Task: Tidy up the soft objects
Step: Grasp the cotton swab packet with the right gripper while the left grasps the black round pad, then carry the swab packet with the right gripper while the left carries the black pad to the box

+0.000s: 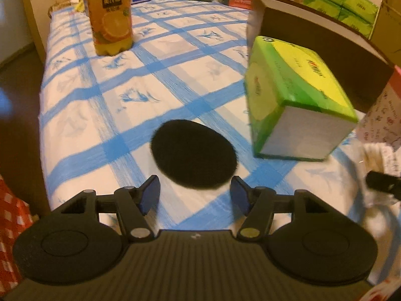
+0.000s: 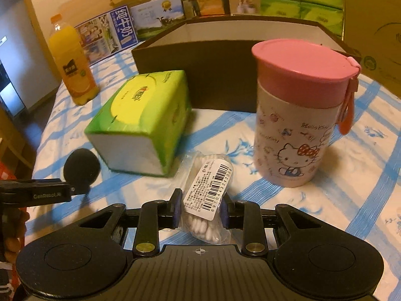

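From the left wrist camera, the left gripper (image 1: 195,192) hung over a blue-checked tablecloth (image 1: 82,115), its jaws spread wide and nothing between them. A black round pad (image 1: 194,154) lay on the cloth just beyond the fingertips, at the centre of the frame. A green tissue pack (image 1: 298,100) sat to the right of centre, in front of a dark open box (image 1: 320,40). An orange juice bottle (image 1: 110,12) stood in the upper left. Only the edge of a patterned cup showed at the right border, and the tip of the other tool poked in at the lower right.

The right wrist camera showed what the first did not: the right gripper (image 2: 200,207) clamped narrowly on a clear bag of cotton swabs (image 2: 208,195), its barcode label facing up, at the lower centre. The pink-lidded cup (image 2: 298,115) stood whole at the right, near the bag. The tissue pack (image 2: 140,123) lay left of centre before the box (image 2: 220,75), the bottle (image 2: 72,62) in the upper left. The black pad (image 2: 81,168) appeared at the left edge, beside the tip of the left tool.
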`<state>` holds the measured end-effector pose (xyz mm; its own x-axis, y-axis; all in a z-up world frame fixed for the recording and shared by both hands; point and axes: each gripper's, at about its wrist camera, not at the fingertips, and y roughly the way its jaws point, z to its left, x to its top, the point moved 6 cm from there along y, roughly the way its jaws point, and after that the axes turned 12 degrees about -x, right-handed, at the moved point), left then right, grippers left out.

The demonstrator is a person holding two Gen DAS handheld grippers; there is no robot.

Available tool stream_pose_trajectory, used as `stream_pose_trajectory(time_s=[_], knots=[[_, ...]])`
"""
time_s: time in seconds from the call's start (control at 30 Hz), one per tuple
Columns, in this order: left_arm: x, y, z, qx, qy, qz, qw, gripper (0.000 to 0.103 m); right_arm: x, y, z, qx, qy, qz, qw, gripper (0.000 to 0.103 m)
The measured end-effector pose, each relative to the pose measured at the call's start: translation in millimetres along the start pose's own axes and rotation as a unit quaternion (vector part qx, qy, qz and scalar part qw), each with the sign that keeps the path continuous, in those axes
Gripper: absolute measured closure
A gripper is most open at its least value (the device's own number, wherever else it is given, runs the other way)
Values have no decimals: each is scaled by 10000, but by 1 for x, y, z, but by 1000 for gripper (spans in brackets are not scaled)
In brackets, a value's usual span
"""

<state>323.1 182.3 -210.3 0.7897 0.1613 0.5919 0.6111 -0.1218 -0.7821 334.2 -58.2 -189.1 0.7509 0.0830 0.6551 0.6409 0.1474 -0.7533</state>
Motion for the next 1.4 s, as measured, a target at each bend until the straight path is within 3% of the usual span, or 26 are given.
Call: stream_pose_trajectory(time_s=[0.1,0.27,0.4,0.57,0.77,1.03,1.4], knots=[[-1,-4,17,121,-113,-59,9998,43,0,3,-3,8,50,21,10000,72],[-2,-16,60,662,-316,-141,9972,43,-3,7,-7,10,93,65,9999,72],[4,-23,68,458,-421,-117,9980,43,-3,9,-10,-16,140,82,9999,72],[21,-16,43,-77,-617,-213,9978,31,-2,10,-13,-47,175,78,9998,72],[34,17,22,129,-591,-9,9982,30,-1,10,-20,-81,227,75,9997,72],[28,15,47,462,-221,-141,9986,30,-2,13,-24,-51,278,107,9995,72],[37,14,67,251,-355,-131,9990,27,-4,15,-22,11,274,152,9995,72]])
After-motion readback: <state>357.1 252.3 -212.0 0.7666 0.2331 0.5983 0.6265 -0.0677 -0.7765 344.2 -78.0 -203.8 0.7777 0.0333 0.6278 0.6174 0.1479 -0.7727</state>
